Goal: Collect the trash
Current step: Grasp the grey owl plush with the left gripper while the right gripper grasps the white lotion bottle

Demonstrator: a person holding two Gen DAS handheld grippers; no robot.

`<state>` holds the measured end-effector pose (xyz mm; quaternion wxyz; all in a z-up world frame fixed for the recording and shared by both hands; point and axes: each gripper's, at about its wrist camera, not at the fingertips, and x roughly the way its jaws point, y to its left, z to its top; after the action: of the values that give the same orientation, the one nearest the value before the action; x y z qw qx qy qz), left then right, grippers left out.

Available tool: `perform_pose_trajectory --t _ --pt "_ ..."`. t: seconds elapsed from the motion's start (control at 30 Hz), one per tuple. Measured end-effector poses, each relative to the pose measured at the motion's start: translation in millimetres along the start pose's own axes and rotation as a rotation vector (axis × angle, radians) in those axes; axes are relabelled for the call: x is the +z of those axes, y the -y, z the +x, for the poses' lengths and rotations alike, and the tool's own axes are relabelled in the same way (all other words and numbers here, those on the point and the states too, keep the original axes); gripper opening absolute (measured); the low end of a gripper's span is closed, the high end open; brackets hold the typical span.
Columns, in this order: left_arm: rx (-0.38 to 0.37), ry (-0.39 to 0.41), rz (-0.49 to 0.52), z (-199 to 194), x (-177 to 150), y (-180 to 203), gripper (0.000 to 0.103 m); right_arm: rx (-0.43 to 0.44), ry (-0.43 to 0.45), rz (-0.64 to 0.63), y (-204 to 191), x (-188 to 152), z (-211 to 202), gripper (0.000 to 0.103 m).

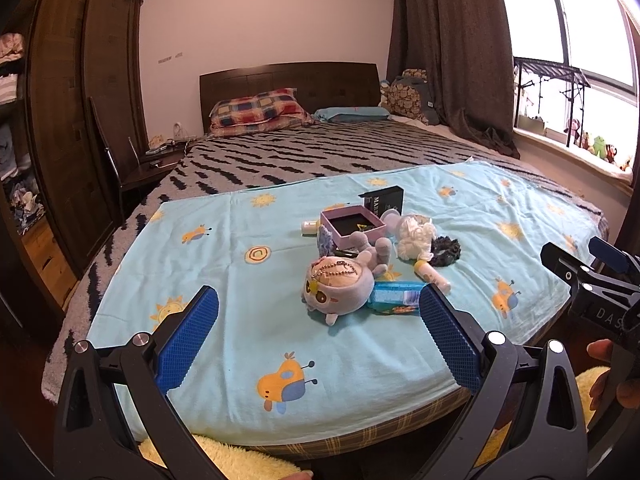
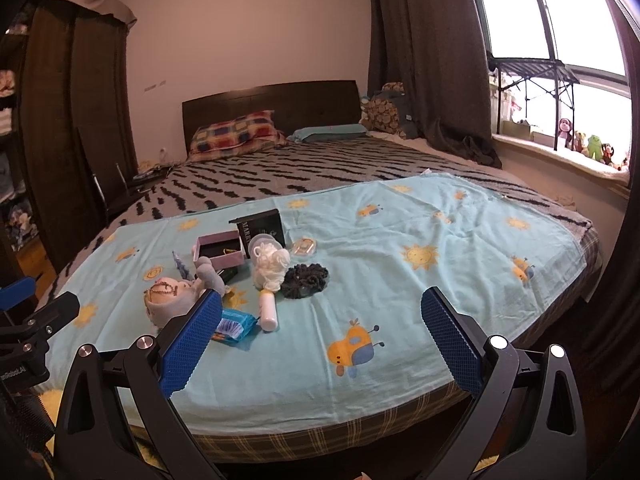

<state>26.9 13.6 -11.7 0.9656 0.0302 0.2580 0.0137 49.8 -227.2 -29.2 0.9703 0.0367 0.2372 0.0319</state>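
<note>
1. The left gripper (image 1: 319, 300) hangs above the foot of the bed with its blue-padded fingers spread wide and nothing between them; the right gripper (image 2: 321, 304) is spread just as wide, also holding nothing.
2. Ahead of the left fingers lies a small heap. A grey plush toy (image 1: 342, 286) sits between the two fingertips, and a blue wrapper (image 1: 394, 298) — the likeliest trash — lies just beside the toy, touching the line of the right-hand fingertip.
3. Beyond the toy stand a pink open box (image 1: 352, 226) and a black box (image 1: 384, 200); to the right of them lie a white puff (image 1: 416, 236), a dark scrunchie (image 1: 446, 250) and a pale tube (image 1: 432, 276).
4. From the right wrist view the whole heap sits ahead and to the left of the fingers, the wrapper partly hidden behind the left-hand fingertip.
5. Everything rests on a light blue sheet (image 1: 240, 320) printed with suns and bees, laid over a striped blanket (image 1: 300, 152) — a dark headboard (image 1: 288, 80), curtains (image 1: 440, 40) and a bright window (image 1: 532, 12) stand farther back.
</note>
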Motion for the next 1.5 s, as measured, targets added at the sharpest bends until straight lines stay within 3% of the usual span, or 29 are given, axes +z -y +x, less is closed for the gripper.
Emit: perform_pose_trajectory --t 0.1,0.23,0.43,0.57,0.77,0.97,1.1,1.23,1.5 --pt "0.014 -0.022 0.016 12 -4 1 0.095 0.009 -0.021 -0.022 -1 -6 13 0.100" --pt "0.005 -0.076 0.024 33 -12 -1 0.095 0.084 -0.092 -0.021 -3 -13 33 0.100" --pt "-0.017 -0.144 0.016 60 -24 -6 0.095 0.047 -0.157 -0.039 -7 -25 61 0.100" --pt "-0.001 -0.184 -0.002 78 -31 -15 0.095 0.108 -0.208 -0.048 -14 -34 75 0.099" --pt "0.019 -0.222 -0.033 93 -37 -28 0.095 0.197 -0.300 -0.063 -26 -53 101 0.077" --pt "0.001 -0.239 -0.035 104 -40 -27 0.095 0.128 -0.276 -0.115 -31 -53 115 0.067" --pt "-0.035 -0.253 -0.037 110 -42 -23 0.095 0.132 -0.260 -0.113 -31 -46 133 0.065" --pt "-0.069 -0.258 -0.029 114 -43 -17 0.095 0.150 -0.245 -0.103 -28 -38 153 0.055" --pt "-0.096 -0.236 -0.004 133 -22 -11 0.095 0.164 -0.238 -0.119 -31 -30 170 0.055"
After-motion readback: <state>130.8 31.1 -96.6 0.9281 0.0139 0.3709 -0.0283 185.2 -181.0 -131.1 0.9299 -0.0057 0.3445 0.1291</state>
